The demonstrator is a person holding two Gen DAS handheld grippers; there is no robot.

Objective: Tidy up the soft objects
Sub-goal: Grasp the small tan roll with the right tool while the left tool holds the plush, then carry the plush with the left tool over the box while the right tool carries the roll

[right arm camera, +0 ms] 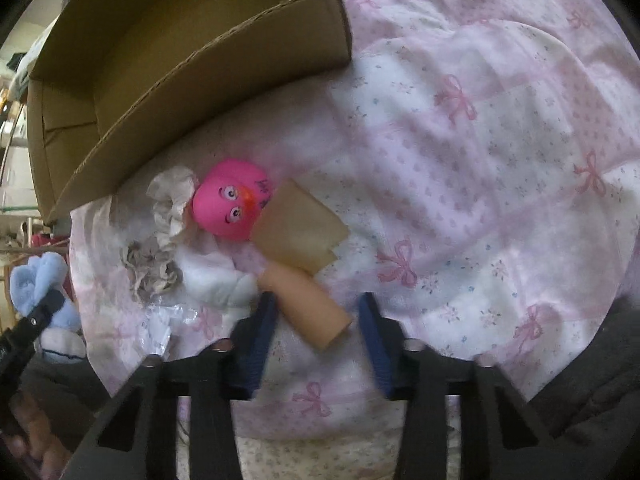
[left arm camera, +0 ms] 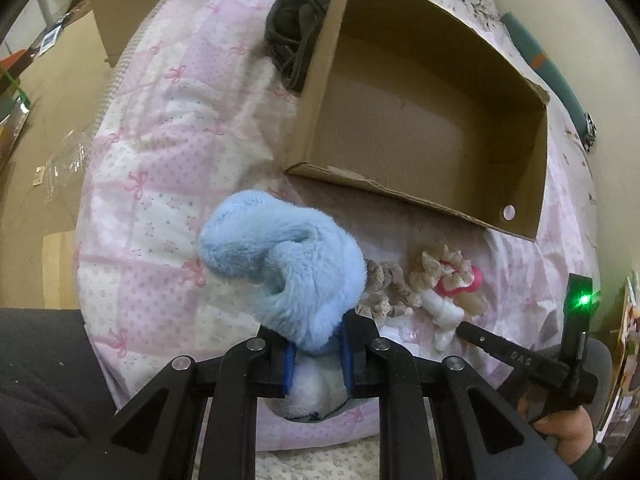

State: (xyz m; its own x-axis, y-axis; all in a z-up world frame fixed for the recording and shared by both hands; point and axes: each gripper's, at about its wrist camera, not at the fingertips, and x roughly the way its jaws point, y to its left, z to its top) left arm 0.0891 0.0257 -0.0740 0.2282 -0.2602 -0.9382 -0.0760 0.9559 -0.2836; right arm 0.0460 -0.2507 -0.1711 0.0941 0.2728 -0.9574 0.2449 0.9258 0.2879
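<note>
My left gripper [left arm camera: 318,338] is shut on a fluffy light-blue plush [left arm camera: 284,256] and holds it above the pink quilt, in front of an open cardboard box [left arm camera: 420,120]. My right gripper [right arm camera: 318,300] is open, its fingers on either side of a peach tube [right arm camera: 306,304] that lies on the quilt. Beyond the tube lie a brown paper piece [right arm camera: 300,232], a pink rubber duck [right arm camera: 230,204], a beige scrunchie [right arm camera: 172,200], a grey scrunchie [right arm camera: 152,268] and a white sock [right arm camera: 212,276]. The box [right arm camera: 160,60] is behind them.
A dark bundle of fabric [left arm camera: 294,36] lies against the box's far left side. The pink bow-patterned quilt [right arm camera: 480,160] spreads bare to the right. The bed edge and floor with cardboard [left arm camera: 40,140] are at the left. A dark sleeve [left arm camera: 40,380] is low left.
</note>
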